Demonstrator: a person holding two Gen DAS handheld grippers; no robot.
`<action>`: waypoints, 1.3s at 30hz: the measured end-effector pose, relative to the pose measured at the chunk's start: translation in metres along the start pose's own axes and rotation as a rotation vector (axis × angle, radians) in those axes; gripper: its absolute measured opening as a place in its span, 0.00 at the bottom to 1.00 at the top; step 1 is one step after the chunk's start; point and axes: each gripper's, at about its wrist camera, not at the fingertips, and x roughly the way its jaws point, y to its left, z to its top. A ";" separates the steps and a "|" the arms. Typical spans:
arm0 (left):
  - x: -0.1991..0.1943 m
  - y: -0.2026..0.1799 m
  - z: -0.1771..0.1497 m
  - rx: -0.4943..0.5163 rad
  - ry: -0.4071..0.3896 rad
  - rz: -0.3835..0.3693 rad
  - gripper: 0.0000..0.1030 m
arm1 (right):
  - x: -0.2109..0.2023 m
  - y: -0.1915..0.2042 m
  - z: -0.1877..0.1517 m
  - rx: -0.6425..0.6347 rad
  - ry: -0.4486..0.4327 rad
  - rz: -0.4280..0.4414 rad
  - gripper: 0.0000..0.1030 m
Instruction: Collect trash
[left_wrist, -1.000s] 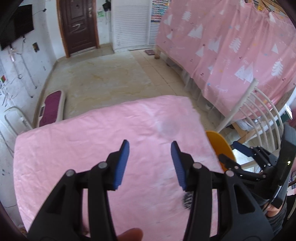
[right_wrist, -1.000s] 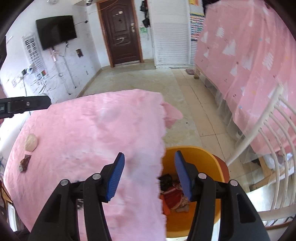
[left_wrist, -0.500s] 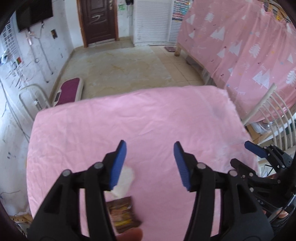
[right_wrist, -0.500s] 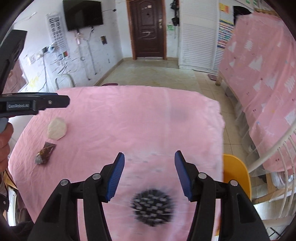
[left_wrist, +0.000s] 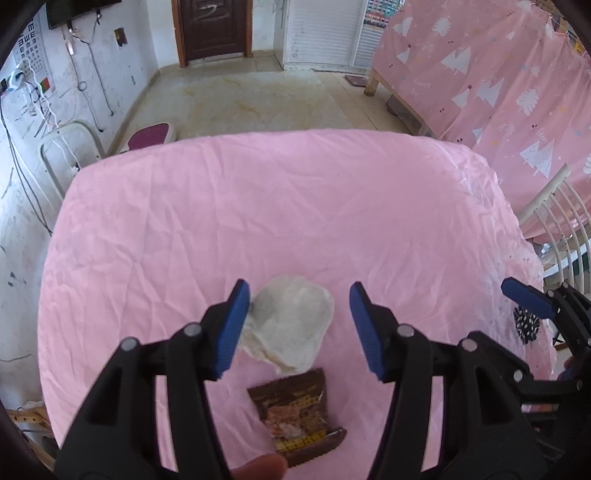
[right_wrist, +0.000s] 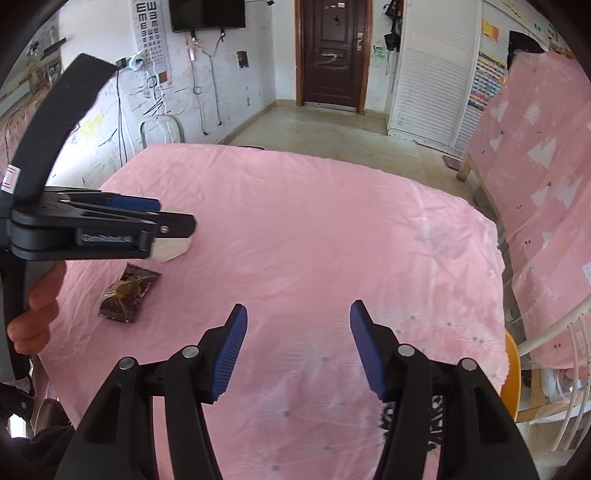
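Two bits of trash are left near the left edge of the pink cloth worktop (left_wrist: 295, 206): a crumpled white tissue (left_wrist: 291, 325) and a brown snack wrapper (left_wrist: 299, 417). The left gripper (left_wrist: 295, 325) hangs over the tissue, fingers wide and empty. The right gripper (right_wrist: 295, 347) is wide and empty too.

Left wrist view: steeply down, close over tissue (left_wrist: 291, 325) and wrapper (left_wrist: 299, 417). Right wrist view: down across table (right_wrist: 332, 229), farther back. Shared: table, tissue, wrapper, door.
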 end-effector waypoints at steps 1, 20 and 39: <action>0.000 0.002 -0.001 -0.001 -0.005 -0.002 0.52 | 0.000 0.003 0.001 -0.006 0.003 0.001 0.47; -0.006 0.035 -0.017 -0.035 -0.019 -0.032 0.46 | 0.019 0.090 0.011 -0.128 0.060 0.133 0.49; -0.035 0.096 -0.016 -0.159 -0.084 -0.001 0.46 | 0.056 0.136 0.021 -0.145 0.096 0.161 0.42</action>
